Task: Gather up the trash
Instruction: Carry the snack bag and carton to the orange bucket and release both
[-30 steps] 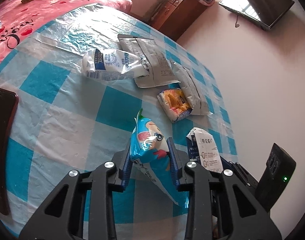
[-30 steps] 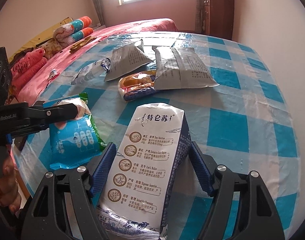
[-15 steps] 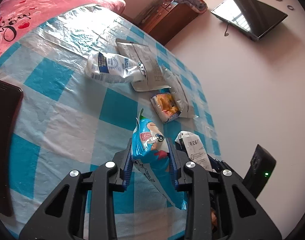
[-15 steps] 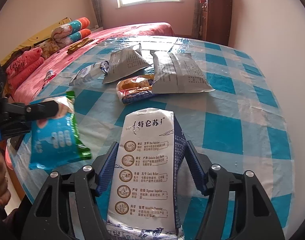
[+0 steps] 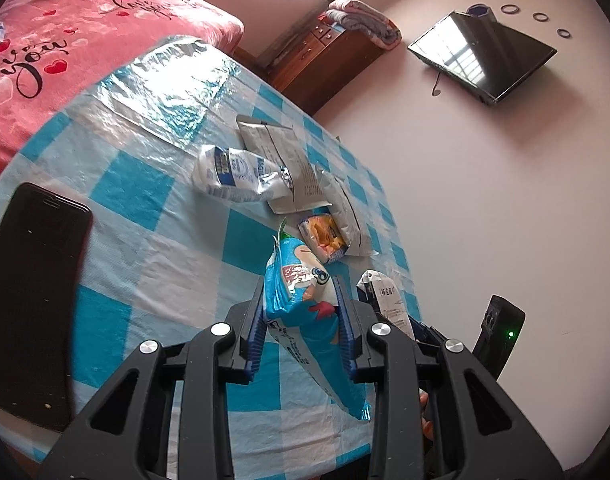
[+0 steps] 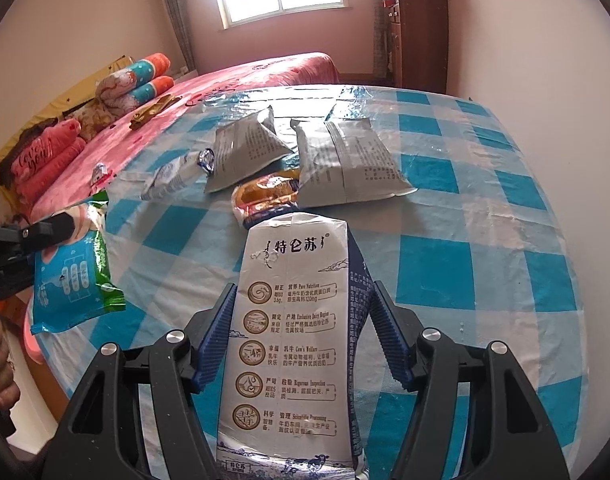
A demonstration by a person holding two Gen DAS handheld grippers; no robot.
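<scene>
The round surface under a blue-and-white checked plastic cloth carries most of what is left to collect, all of it ahead of both tongs. Two large flat grey foil bags lie farthest out: one straight ahead of the right tongs, the other ahead and to their left. Touching the first bag's near edge is a small clear wrapper with orange snacks inside, and just left of the second lies a crumpled white-and-blue soft pouch. None of these four is picked up yet, and no bin or bag for the trash shows in either view

Two pieces are already off the cloth. The right tongs are clenched on a tall white milk carton with dark blue sides, held lengthwise between the ribbed blue pads. The left tongs grip a light blue snack packet with a cartoon face, which hangs down below them. By my reckoning about a third is gathered and nothing yet dropped off
</scene>
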